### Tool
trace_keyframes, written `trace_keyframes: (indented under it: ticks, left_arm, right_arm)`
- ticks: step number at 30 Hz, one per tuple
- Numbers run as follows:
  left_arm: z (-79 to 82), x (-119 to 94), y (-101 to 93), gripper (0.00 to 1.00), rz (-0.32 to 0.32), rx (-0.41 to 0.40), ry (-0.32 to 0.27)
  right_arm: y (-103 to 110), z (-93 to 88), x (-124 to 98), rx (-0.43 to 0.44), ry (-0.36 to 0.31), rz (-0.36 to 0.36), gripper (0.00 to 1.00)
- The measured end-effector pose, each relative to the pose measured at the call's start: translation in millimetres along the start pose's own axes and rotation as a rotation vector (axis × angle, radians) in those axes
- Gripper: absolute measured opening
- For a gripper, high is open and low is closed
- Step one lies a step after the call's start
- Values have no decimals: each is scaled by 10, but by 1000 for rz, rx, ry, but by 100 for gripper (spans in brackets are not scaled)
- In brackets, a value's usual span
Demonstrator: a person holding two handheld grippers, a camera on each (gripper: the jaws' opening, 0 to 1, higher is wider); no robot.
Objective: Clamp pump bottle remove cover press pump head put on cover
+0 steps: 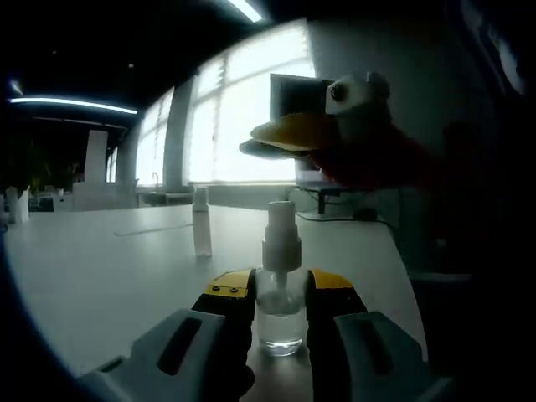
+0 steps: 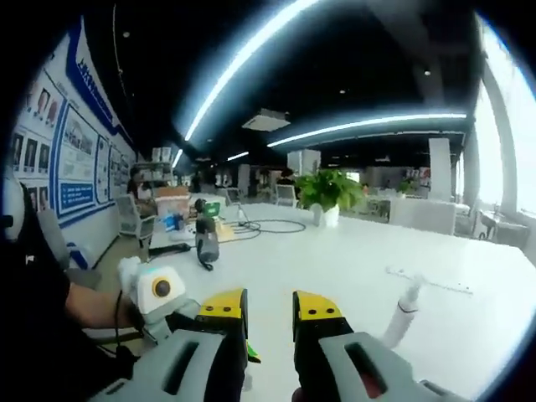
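Observation:
A clear pump bottle [image 1: 280, 311] with a white pump head [image 1: 282, 231] stands upright on the white table [image 1: 100, 268]. My left gripper [image 1: 281, 293] is shut on its body. The bottle's clear cover [image 1: 202, 223] stands on the table, behind and left of the bottle. My right gripper [image 1: 280, 138] hovers blurred above and right of the pump head, apart from it. In the right gripper view the right gripper [image 2: 270, 311] is open with nothing between its yellow tips. The cover [image 2: 403, 311] stands to its right and the left gripper [image 2: 159, 293] sits low at the left.
A dark monitor [image 1: 295, 94] and cables stand at the table's far right edge. A black cylinder [image 2: 206, 243], cables and a potted plant [image 2: 330, 191] sit farther along the table [image 2: 335, 260]. A person's dark sleeve [image 2: 38, 335] is at the left.

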State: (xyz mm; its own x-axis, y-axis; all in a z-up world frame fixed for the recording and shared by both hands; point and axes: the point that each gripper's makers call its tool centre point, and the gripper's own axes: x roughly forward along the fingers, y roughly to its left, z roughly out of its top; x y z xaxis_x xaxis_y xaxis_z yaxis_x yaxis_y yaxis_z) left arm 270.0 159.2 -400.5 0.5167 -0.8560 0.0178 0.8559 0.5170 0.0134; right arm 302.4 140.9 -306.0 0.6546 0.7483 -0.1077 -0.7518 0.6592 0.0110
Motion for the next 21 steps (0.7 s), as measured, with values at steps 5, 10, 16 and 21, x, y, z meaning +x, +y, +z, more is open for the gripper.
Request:
trace_keyframes:
  ticks: [5, 10, 16, 21]
  left_arm:
    - [1, 1, 3, 15, 0, 3, 0]
    - [1, 2, 6, 15, 2, 4, 0]
    - [-3, -6, 44, 15, 18, 2, 2]
    - [-7, -5, 44, 15, 18, 1, 5]
  right_arm:
    - [-49, -71, -83, -12, -22, -67, 17]
    - [-13, -69, -140, 26, -65, -90, 17]
    - [-79, -35, -321, 37, -133, -165, 17]
    - [-264, -124, -545, 31, -138, -266, 19]
